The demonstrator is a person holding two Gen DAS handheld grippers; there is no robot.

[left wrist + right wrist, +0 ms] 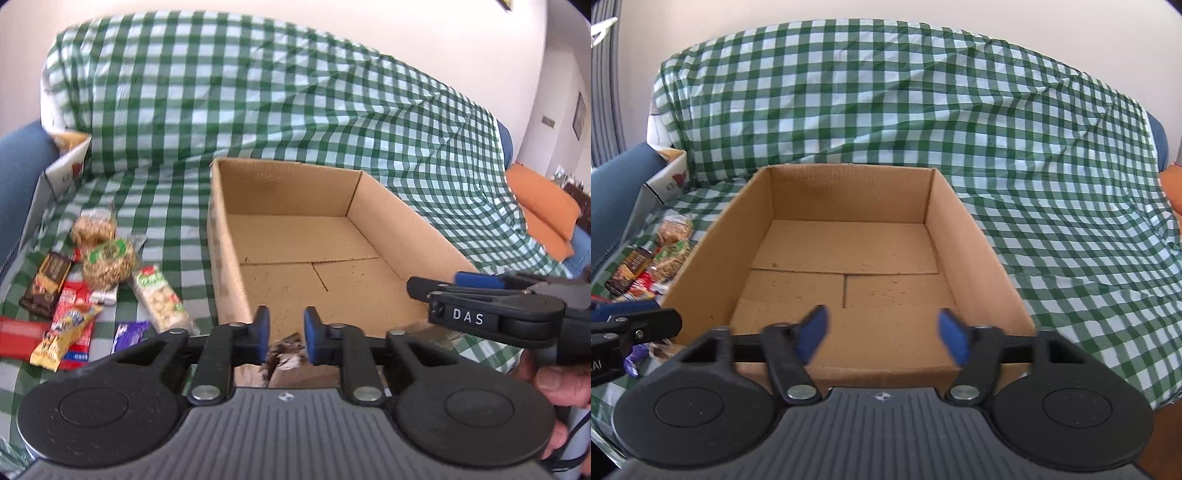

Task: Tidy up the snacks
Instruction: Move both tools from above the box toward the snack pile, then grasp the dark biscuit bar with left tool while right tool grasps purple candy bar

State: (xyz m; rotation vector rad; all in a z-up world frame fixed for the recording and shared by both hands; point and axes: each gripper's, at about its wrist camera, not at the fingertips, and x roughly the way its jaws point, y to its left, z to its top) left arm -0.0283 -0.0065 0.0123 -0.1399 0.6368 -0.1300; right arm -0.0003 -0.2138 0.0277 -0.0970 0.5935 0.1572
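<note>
blue pads of the left gripper (286,334) sit drawn in close with only a torn scrap of the cardboard box (295,236) rim showing in the gap, pinching nothing clearly, while the right gripper (882,338) hangs half spread and empty over the box's near edge. judgement: swing left toward the snacks (96,280) at nine o'clock, reopen wide, and take crinkly glossy wrappers by their flat middles; rigid matte box is bare inside, on checked cloth (258,92).
</note>
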